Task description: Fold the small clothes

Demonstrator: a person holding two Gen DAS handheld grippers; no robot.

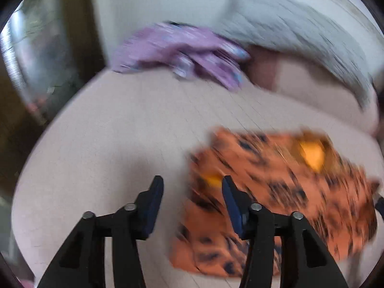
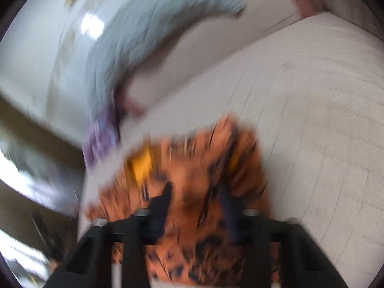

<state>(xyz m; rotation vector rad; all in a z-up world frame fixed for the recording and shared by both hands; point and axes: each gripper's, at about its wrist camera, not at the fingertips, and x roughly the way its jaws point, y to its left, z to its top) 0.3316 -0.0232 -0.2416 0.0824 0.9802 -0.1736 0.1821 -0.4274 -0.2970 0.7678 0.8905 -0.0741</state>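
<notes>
On the pale bed [image 1: 120, 124], the orange spotted garment [image 1: 276, 187] is lying limp and light; left gripper [image 1: 193, 192] and right gripper [image 2: 196, 199] are hovering released. Judged best pinched at a hem corner.

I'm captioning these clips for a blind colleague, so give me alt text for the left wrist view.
The open left gripper hangs over a pale bed sheet, its jaws apart with nothing between them, beside an orange black-spotted garment lying to its right. Farther back lie a crumpled purple garment and a grey blanket; the picture is motion-blurred.
</notes>
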